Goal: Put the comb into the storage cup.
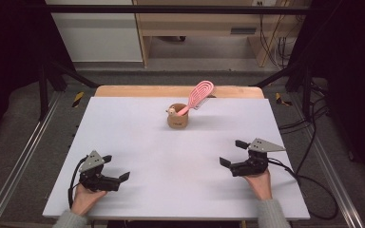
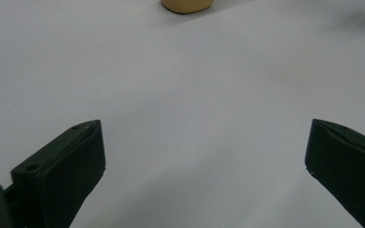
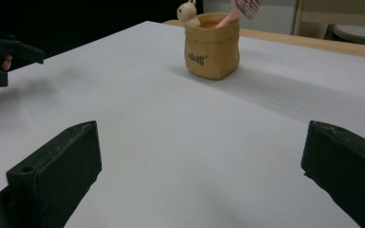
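Left tongs (image 1: 115, 167): at approx. 7 o'clock on the white surface (image 1: 138, 142), held in the person's left hand (image 1: 83, 198). Jaws spread wide, nothing between them; in the left gripper view they frame bare surface, w/ the base of the holder at top edge.

Tan holder (image 1: 177, 118): centre of surface, toward the far edge, approx. 12 o'clock from the person. Sack-shaped, upright, w/ a small animal figure (image 3: 188, 13) on its rim and small print on its side.

Pink brush (image 1: 200, 94): handle end sits inside the holder, head sticks out above the rim. Long axis tilted, not upright; in the high view the head points to approx. 1–2 o'clock, handle to approx. 7–8 o'clock. Head is oval w/ slotted ribs.

Right tongs (image 1: 232, 153): at approx. 5 o'clock on surface, held in the right hand (image 1: 259, 183). Jaws wide apart, gripping nothing. Right gripper view: holder ahead between the jaws, well apart from them.
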